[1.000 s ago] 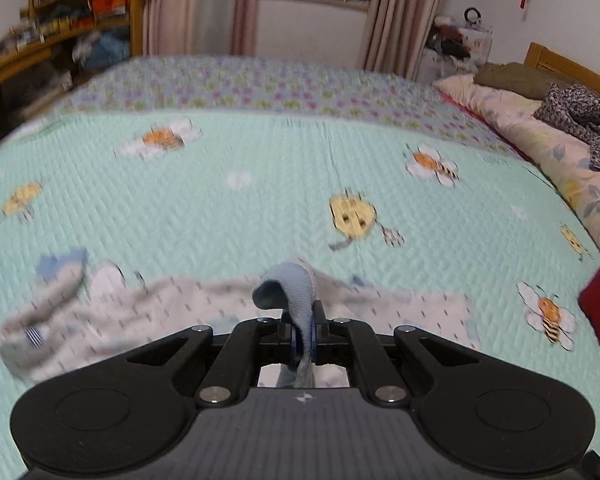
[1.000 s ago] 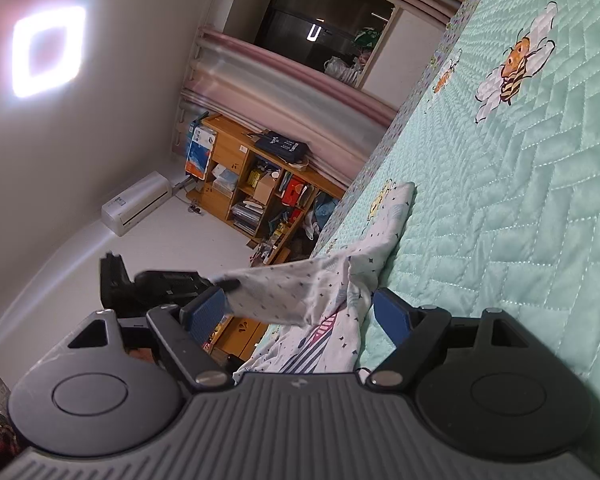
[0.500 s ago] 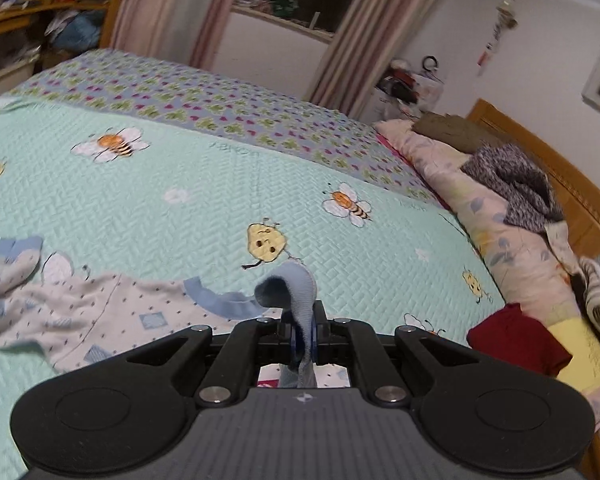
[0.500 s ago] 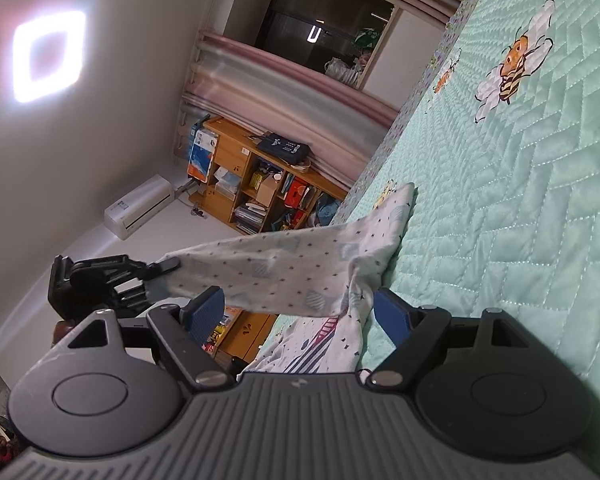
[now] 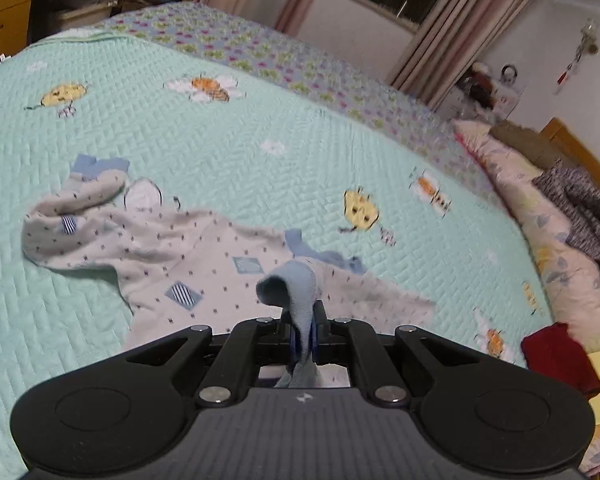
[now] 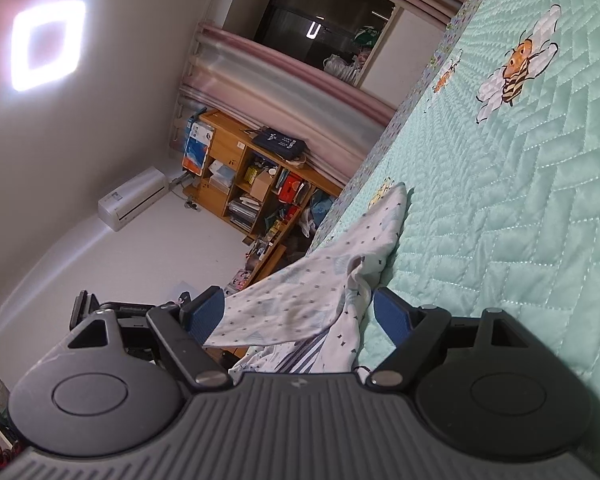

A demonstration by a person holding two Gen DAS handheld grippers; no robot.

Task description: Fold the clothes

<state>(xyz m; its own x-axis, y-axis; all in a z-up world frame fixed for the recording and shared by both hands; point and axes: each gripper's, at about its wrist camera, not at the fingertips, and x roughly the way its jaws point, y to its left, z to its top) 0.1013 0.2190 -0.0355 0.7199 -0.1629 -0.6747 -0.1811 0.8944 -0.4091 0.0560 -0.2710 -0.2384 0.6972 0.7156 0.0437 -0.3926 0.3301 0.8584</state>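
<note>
A white dotted garment (image 5: 160, 248) with blue trim lies crumpled on the mint bee-print bedspread (image 5: 220, 140). My left gripper (image 5: 302, 332) is shut on its blue cuff (image 5: 296, 284), which curls up over the fingertips. In the right wrist view, which is rolled sideways, the same garment (image 6: 300, 304) stretches taut between the blue pads of my right gripper (image 6: 298, 316). Those jaws stand wide open around the cloth without pinching it. The left gripper (image 6: 100, 310) shows as a black shape at the far end of the stretched cloth.
Pillows and a heap of dark patterned clothes (image 5: 576, 200) line the right side of the bed. A folded red cloth (image 5: 556, 352) lies near its right corner. A wooden shelf unit (image 6: 260, 188) stands beyond the bed's far edge.
My left gripper, still holding the blue cuff, has dropped lower and swung back left. The stretched sleeve now hangs lower in the right wrist view. The right gripper has stayed open and still.
</note>
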